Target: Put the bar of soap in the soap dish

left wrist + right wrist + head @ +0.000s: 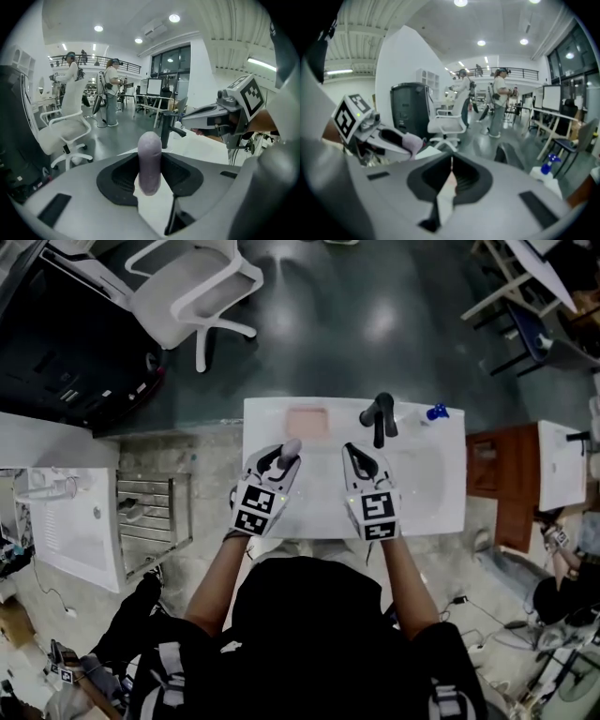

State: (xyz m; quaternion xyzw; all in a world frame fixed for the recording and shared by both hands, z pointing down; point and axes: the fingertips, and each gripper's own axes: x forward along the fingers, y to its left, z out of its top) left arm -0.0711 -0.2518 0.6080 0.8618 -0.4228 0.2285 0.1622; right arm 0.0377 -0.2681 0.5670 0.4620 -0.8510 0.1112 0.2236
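Note:
A lilac bar of soap (pixel 292 445) (pixel 150 161) stands upright between the jaws of my left gripper (pixel 285 456), which is shut on it. The pink soap dish (pixel 307 421) sits on the white vanity top (pixel 272 507) at its far edge, just beyond the soap. My right gripper (pixel 351 453) (pixel 451 165) hovers beside the left one, with its jaws together and nothing in them. Its tips point toward the black faucet (pixel 380 417). In the right gripper view the soap (pixel 414 142) shows at the left.
A blue-capped bottle (pixel 437 412) stands at the far right of the top, and the basin (pixel 427 474) lies to the right of my grippers. A white chair (pixel 192 287) is beyond. A metal rack (pixel 150 512) is at the left and a wooden cabinet (pixel 506 474) at the right.

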